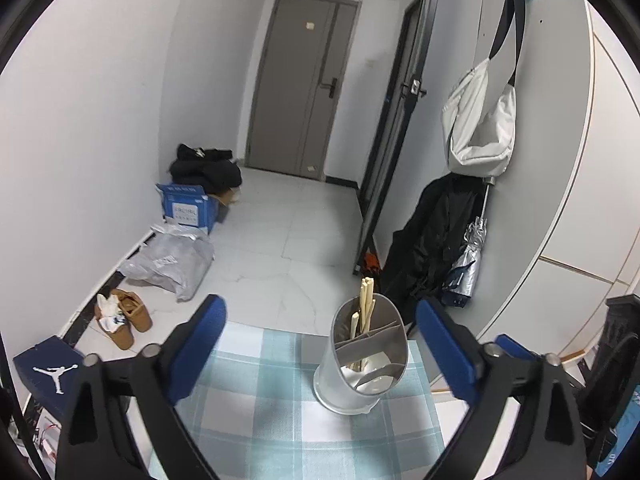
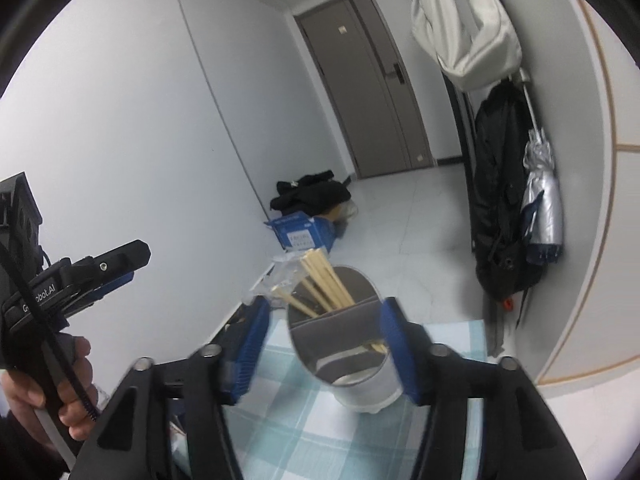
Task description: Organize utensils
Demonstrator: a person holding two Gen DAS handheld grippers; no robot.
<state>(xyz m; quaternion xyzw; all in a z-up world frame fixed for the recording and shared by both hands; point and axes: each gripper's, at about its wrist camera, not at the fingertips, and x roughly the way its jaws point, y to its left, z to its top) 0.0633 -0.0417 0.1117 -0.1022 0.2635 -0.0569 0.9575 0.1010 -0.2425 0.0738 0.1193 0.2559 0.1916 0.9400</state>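
A round metal utensil holder (image 1: 362, 364) stands upright on the blue-and-white checked tablecloth (image 1: 272, 408), near the table's far edge. Its brushed silver wall is plain, and grey dividers split its mouth into compartments; a bundle of pale wooden chopsticks (image 1: 366, 300) leans in the rear compartment, their tips poking above the rim, while something white lies low in a front section, too dim to name. The left gripper (image 1: 320, 344) hangs spread wide over the cloth, its blue-padded fingers (image 1: 200, 344) clear of the holder, which sits just inside the right-hand one. The right gripper (image 2: 326, 344) is also parted, its blue pads (image 2: 250, 346) flanking the holder's rim on either side, though whether they touch it I cannot tell.
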